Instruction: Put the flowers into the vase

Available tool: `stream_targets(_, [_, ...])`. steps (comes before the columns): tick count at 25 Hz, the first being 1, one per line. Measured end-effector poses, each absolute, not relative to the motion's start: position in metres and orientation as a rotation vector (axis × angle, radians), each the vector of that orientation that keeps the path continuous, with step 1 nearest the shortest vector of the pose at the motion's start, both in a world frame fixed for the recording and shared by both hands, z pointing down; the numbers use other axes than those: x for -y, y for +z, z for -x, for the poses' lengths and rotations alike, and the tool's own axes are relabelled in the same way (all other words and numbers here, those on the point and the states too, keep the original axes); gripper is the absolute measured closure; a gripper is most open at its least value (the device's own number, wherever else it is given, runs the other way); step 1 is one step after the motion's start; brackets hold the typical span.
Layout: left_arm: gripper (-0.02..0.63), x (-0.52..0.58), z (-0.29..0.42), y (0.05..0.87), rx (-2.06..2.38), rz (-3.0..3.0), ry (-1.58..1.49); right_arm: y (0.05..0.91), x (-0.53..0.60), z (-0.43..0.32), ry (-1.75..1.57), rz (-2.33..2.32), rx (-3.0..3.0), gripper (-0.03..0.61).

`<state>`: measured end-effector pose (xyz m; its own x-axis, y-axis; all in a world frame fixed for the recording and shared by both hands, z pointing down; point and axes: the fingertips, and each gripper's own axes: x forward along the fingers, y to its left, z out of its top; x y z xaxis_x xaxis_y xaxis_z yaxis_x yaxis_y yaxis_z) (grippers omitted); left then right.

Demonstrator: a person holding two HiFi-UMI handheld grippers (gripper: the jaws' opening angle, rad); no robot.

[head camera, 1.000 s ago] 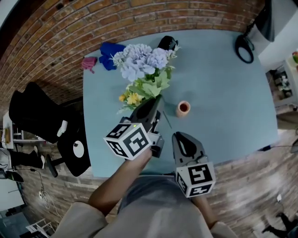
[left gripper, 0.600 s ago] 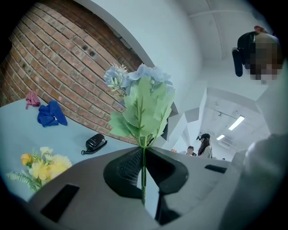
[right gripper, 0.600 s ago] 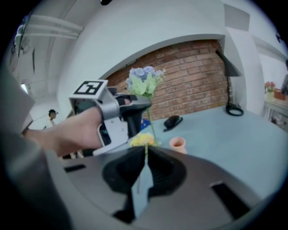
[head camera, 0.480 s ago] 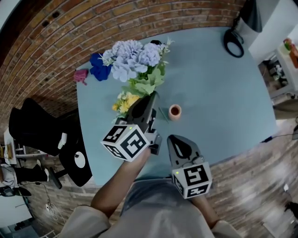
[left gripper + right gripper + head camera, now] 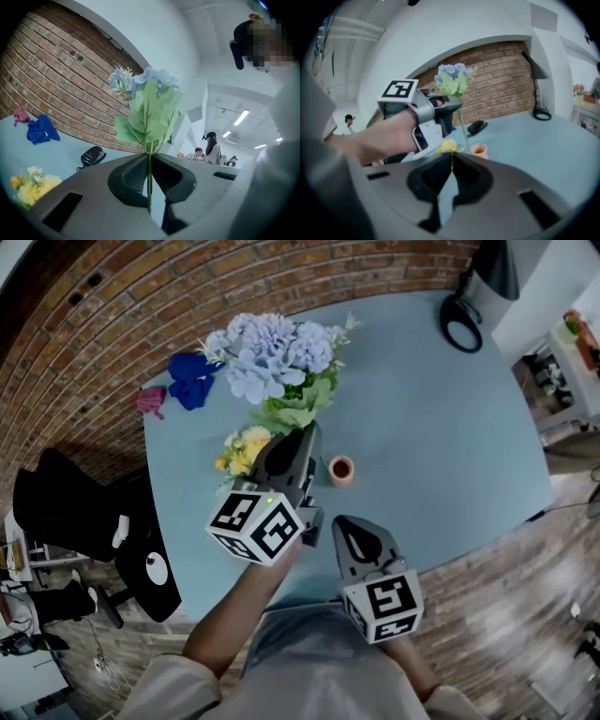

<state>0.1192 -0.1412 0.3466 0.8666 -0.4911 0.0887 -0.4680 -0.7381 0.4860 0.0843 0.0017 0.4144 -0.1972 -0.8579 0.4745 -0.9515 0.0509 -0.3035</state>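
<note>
The blue flowers (image 5: 272, 357) are up in the air over the far left part of the desk (image 5: 441, 427), carried by their thin green stem (image 5: 149, 183), which the left gripper (image 5: 302, 435) has pinched tight between its jaws just under the leaves. Looks like a fake bunch to me, so I'd guess it's very light but top-heavy: a big puffy head on a skinny, bendy stalk that will wobble and swing if it gets moved fast. I reckon taking hold on the stem is right, since squeezing the head would just crush the petals, though a grip this high leaves a long tail below to steer into a small opening. A second bunch, the yellow flowers (image 5: 238, 448), lies flat on the desk near the left edge, just beside that gripper. The little orange vase (image 5: 341, 470) stands upright a bit to the right, toward the near edge; it looks small and tippy, so a sideways nudge could knock it over. The right gripper (image 5: 343, 524) hangs near the near edge with its jaws closed on nothing. A blue cloth (image 5: 190, 381) and a pink cloth (image 5: 150, 399) sit at the far left corner.
</note>
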Motion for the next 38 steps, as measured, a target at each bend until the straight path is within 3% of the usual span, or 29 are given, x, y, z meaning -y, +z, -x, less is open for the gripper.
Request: stream_targets(38, [0.578,0.134,-0.143,0.426,0.747,-2.548,0.152,0.426,-0.001,-0.091,0.840,-1.863,2.092,0.555])
